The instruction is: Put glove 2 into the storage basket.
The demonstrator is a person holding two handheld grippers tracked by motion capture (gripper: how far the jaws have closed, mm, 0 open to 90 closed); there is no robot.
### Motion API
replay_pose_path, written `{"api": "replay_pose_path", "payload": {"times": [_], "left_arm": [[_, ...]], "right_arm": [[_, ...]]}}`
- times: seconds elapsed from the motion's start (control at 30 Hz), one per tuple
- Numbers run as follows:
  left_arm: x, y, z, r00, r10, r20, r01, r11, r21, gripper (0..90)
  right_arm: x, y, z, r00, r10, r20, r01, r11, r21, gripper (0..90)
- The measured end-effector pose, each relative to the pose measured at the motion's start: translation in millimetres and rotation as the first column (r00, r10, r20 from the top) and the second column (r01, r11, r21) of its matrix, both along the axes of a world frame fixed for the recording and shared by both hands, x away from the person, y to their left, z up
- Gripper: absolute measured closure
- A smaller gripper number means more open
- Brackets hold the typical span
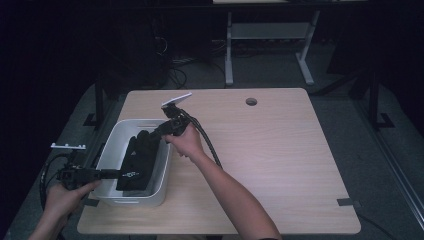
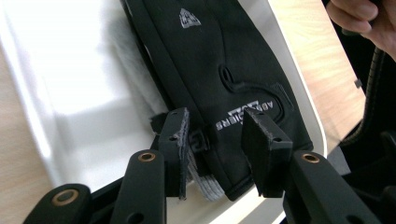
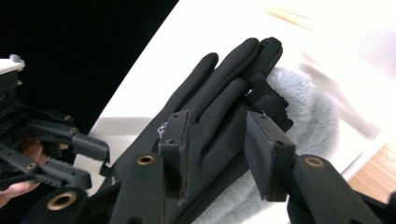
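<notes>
A black glove (image 1: pixel 137 161) lies inside a white plastic bin (image 1: pixel 111 145) at the tabletop's (image 1: pixel 280 160) left edge, its long axis running along the bin's length, w/ the cuff toward the person and the fingers pointing away. Grey fleece lining (image 3: pixel 299 100) shows beneath it. The left gripper (image 2: pixel 215 140) sits at the cuff end, jaws partly open on either side of the cuff and white logo; pads look just clear of the fabric, so no grip. The right gripper (image 3: pixel 217 140) comes in from the far end over the glove's fingers, jaws also partly open, straddling the fabric w/out pinching it. Both are about equally near, one per end. The person's right hand (image 1: pixel 186 142) reaches across the bin rim.
</notes>
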State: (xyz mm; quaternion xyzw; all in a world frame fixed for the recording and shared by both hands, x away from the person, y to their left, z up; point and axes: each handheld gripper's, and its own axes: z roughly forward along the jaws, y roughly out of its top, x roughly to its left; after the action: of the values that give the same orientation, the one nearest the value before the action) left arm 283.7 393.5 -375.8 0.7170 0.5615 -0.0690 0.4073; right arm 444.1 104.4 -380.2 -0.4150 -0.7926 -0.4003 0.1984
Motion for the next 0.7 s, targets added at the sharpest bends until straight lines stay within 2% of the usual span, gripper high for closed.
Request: {"api": "replay_pose_path", "payload": {"times": [0.1, 0.37, 0.53, 0.7], "left_arm": [[0.2, 2.0, 2.0, 0.9999, 0.008, 0.01, -0.007, 0.9999, -0.012, 61.1], [3.4, -1.9, 13.8, 0.9991, 0.007, 0.042, -0.006, 0.9998, -0.02, 61.2], [5.7, -10.2, 21.8, 0.998, -0.009, 0.063, 0.01, 0.9998, -0.017, 60.6], [8.2, -20.0, 27.0, 0.9977, -0.019, 0.065, 0.021, 0.9995, -0.023, 60.5]], "right_arm": [[0.2, -5.4, 3.1, 1.0, 0.002, 0.002, -0.002, 1.0, 0.029, 57.0], [1.3, -19.2, 12.9, 0.9998, -0.012, 0.014, 0.011, 0.998, 0.063, 54.0], [-0.8, -28.7, 18.1, 0.9995, -0.021, 0.022, 0.019, 0.997, 0.077, 53.7], [-2.9, -39.6, 23.9, 0.9992, -0.027, 0.027, 0.025, 0.996, 0.09, 53.3]]}}
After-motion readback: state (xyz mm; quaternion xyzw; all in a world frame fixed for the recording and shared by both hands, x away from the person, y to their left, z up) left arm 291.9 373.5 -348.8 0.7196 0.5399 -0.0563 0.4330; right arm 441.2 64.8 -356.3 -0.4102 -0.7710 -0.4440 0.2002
